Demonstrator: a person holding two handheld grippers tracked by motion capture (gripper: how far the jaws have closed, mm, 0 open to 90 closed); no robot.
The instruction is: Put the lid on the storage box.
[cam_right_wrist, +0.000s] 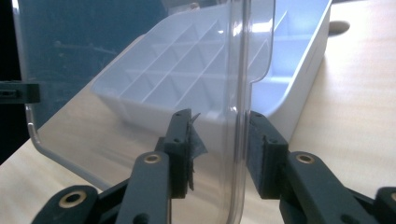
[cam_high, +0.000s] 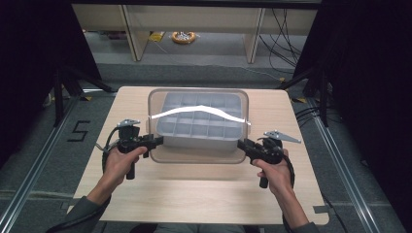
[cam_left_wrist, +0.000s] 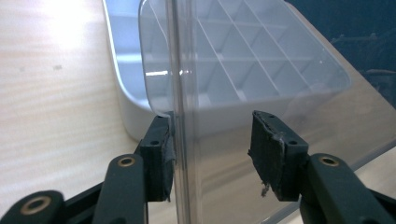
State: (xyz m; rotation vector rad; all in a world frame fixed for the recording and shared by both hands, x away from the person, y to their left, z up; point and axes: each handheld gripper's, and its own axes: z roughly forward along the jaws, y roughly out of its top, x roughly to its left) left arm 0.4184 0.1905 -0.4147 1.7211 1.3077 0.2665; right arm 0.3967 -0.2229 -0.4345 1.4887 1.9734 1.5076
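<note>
Flanking the clear lid (cam_high: 198, 127) over the tray (cam_high: 199, 121); both grippers' jaws apart around its edges.

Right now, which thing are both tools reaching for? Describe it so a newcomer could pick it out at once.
Start at the pale wooden table; in its middle sits a grey tray divided into small compartments. Over it is a clear plastic lid with rounded corners, its side edges between the jaws of the left tool and right tool. Unlike the tray, you can see straight through it.

Both tools (left (cam_high: 159, 141), right (cam_high: 241, 143)) flank a clear lid (cam_high: 198, 158) over the grey tray (cam_high: 199, 121).
</note>
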